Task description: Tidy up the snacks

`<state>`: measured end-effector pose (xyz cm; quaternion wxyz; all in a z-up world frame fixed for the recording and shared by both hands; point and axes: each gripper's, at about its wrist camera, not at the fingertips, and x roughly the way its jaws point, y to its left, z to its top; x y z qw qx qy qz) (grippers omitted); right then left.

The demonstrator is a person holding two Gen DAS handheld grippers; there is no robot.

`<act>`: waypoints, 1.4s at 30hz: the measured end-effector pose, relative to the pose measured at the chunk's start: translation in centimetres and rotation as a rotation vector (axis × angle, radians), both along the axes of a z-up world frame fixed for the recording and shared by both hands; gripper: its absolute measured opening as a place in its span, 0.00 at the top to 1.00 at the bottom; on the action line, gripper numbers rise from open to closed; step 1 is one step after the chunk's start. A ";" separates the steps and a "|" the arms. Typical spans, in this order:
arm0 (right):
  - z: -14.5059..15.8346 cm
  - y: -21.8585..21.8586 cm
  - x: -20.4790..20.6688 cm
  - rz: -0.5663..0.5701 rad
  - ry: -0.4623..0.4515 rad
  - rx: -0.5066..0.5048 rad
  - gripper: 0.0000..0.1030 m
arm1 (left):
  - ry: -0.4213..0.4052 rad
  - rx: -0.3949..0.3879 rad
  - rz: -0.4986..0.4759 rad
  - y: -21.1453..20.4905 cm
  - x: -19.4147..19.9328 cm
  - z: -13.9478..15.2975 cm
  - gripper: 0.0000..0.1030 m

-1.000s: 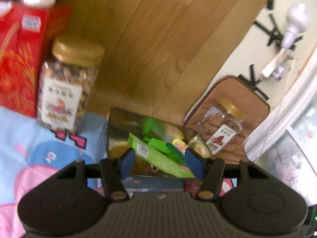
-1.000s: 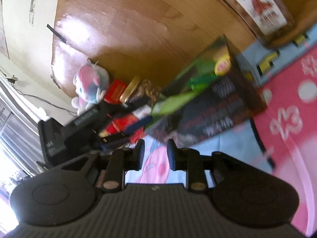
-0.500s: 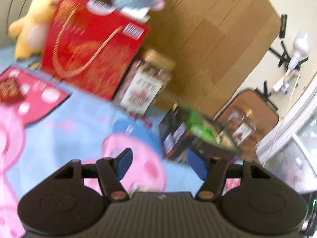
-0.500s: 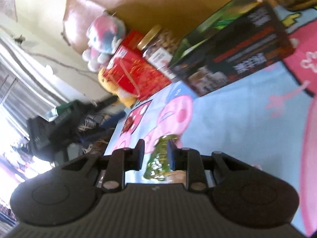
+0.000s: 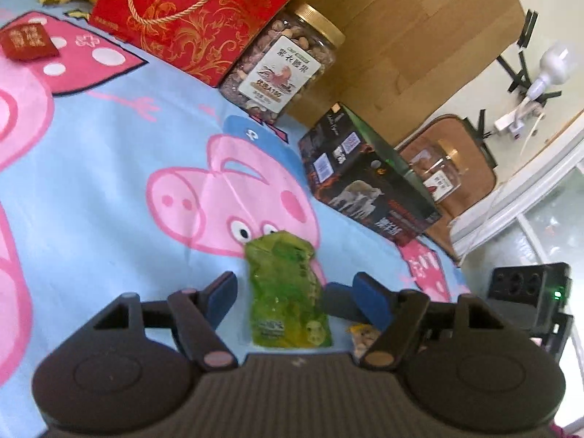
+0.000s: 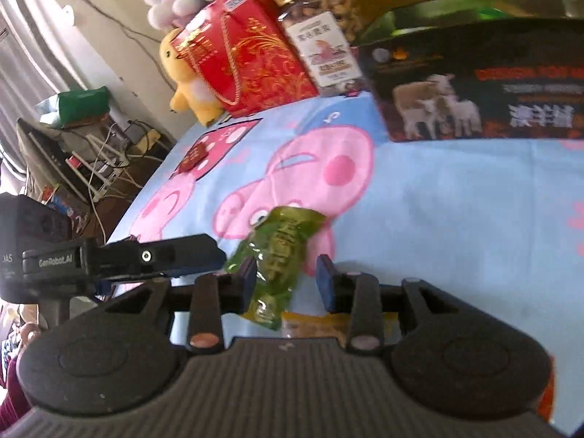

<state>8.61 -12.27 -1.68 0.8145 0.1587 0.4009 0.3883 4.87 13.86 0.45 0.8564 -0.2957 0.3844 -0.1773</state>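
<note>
Both of your grippers frame the same translucent green snack pouch [image 5: 288,292], which lies flat on the light-blue cartoon-pig bedsheet [image 5: 109,168]. Your left gripper [image 5: 297,297] is spread wide, its blue pads on either side of the pouch without touching it. Your right gripper [image 6: 286,280] is parted too; its left pad sits against the pouch's edge, the right pad clear of it. Beyond stand a black lamb-printed carton [image 6: 474,84], a gold-lidded clear nut jar [image 5: 281,65] and a red gift box [image 5: 197,11].
</note>
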 end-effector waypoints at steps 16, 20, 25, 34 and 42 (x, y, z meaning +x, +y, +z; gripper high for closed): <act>0.0 -1.5 0.1 -0.033 0.176 0.240 0.89 | 0.009 -0.276 0.099 1.9 -2.4 -1.9 0.53; -0.5 -3.5 0.3 -0.067 0.266 0.369 0.91 | -0.029 -0.322 0.090 2.3 -2.9 -1.0 0.48; -1.3 -6.3 0.7 -0.087 0.377 0.554 0.92 | -0.083 -0.322 0.035 1.1 -3.0 0.7 0.37; -1.4 -9.0 0.8 -0.079 0.407 0.704 0.92 | -0.108 -0.244 -0.033 -3.0 -1.4 2.1 0.62; 1.8 -13.7 4.1 -0.191 0.277 0.707 0.92 | -0.182 -0.125 -0.117 -8.6 7.8 7.5 0.62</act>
